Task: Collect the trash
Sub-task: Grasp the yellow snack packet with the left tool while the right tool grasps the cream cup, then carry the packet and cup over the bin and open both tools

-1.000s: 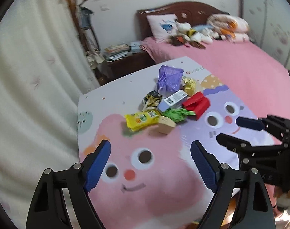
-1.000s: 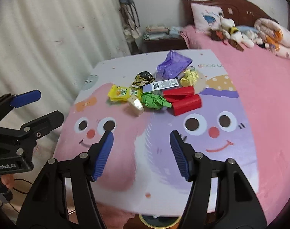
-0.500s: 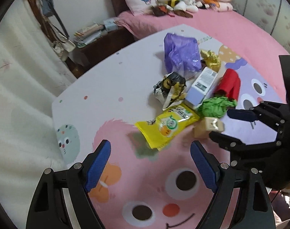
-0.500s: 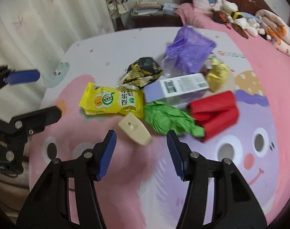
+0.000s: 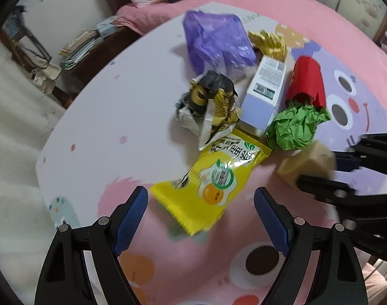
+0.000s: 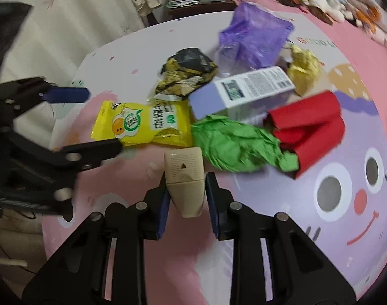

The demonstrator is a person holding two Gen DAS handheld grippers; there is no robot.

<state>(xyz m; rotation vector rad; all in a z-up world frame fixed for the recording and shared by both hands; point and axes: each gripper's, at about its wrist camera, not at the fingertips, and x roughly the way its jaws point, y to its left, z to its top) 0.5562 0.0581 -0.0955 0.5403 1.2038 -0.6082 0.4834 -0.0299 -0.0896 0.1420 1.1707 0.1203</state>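
**Pinching the beige piece at the edge of the pile**

Blurring softens the right claw (image 5: 328, 175) in the left wrist view, where its dark arms hide part of the beige piece (image 6: 184, 178); what that piece is cannot be told. The print on the yellow snack packet (image 5: 211, 180) is too small to read.

The right claw (image 6: 185, 198) is pressed onto the beige piece, one blue pad against each side. The piece sits just beside the green crumpled paper (image 6: 234, 145), on the pink part of the table (image 6: 269, 241).

The left claw (image 5: 201, 218) is spread wide and grips nothing, its pads either side of the yellow packet's near end. Behind lie a black-and-gold wrapper (image 5: 211, 101), a lilac box (image 5: 264, 94), a red carton (image 5: 306, 81), a purple bag (image 5: 216, 40) and a gold wrapper (image 5: 269, 43), packed close together.
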